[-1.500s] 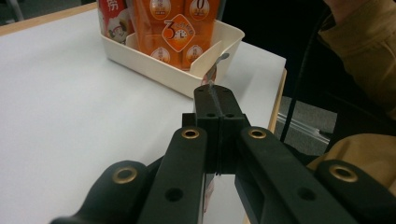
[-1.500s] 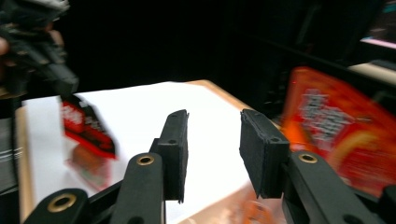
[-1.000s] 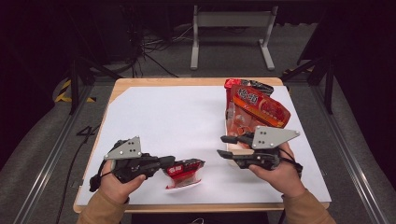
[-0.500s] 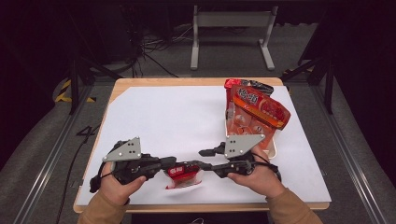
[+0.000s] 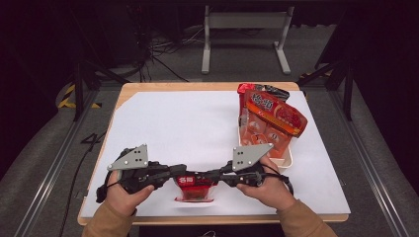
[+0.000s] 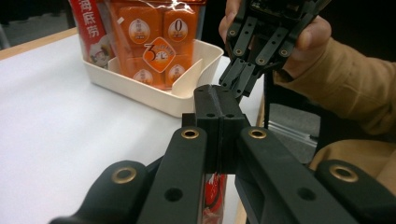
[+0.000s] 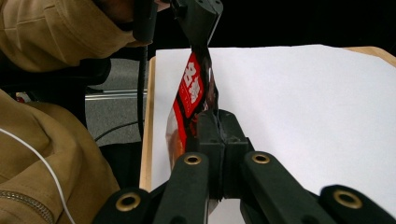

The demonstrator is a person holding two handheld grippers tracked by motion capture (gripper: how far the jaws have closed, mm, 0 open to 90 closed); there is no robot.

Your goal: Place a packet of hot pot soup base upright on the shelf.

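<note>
A small red snack packet hangs upright just above the white table near its front edge. My left gripper is shut on the packet's top edge from the left. My right gripper has just closed its jaws on the same edge from the right. In the left gripper view my jaws are pressed together, the packet hangs below them, and the right gripper sits just beyond. In the right gripper view my jaws pinch the packet, and the left gripper grips its far end.
A white tray stands at the right of the table, holding large orange and red snack bags. It is close behind my right hand. The tray's rim also appears in the left gripper view. The table's front edge is just below the packet.
My right gripper has moved left and down from beside the tray to the packet and closed on its top edge. The left gripper and the packet stayed put.
</note>
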